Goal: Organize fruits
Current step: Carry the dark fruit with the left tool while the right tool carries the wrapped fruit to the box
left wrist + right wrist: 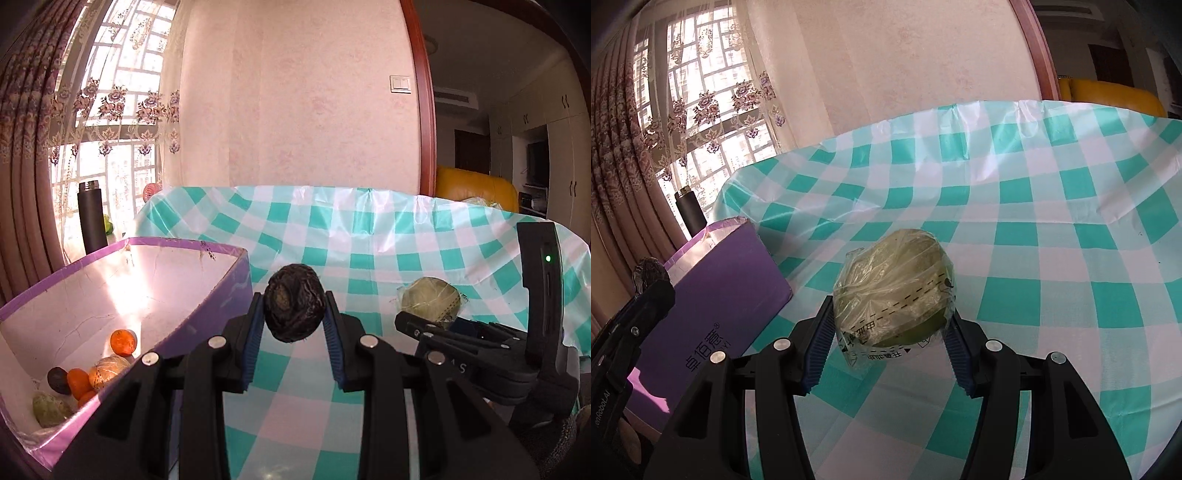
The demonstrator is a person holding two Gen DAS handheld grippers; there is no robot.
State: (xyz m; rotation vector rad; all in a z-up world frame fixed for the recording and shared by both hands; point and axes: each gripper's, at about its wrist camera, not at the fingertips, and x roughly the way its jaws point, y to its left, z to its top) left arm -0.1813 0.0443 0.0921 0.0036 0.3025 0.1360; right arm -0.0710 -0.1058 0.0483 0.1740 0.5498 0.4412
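Note:
My left gripper (294,317) is shut on a dark, wrinkled round fruit (294,308), held above the checked tablecloth just right of the purple box (236,291). Inside the box lie oranges (123,342), another dark fruit (58,380) and wrapped green fruits (50,409). My right gripper (892,314) is shut on a green fruit in clear plastic wrap (895,288), lifted over the cloth. From the left wrist view that same wrapped fruit (430,302) shows at right with the right gripper (436,321) under it. In the right wrist view, the left gripper (650,288) sits at far left beside the purple box (713,306).
A teal and white checked cloth (1034,229) covers the table. A black flask (92,218) stands behind the box near the curtained window. A yellow armchair (476,188) is past the table's far right edge.

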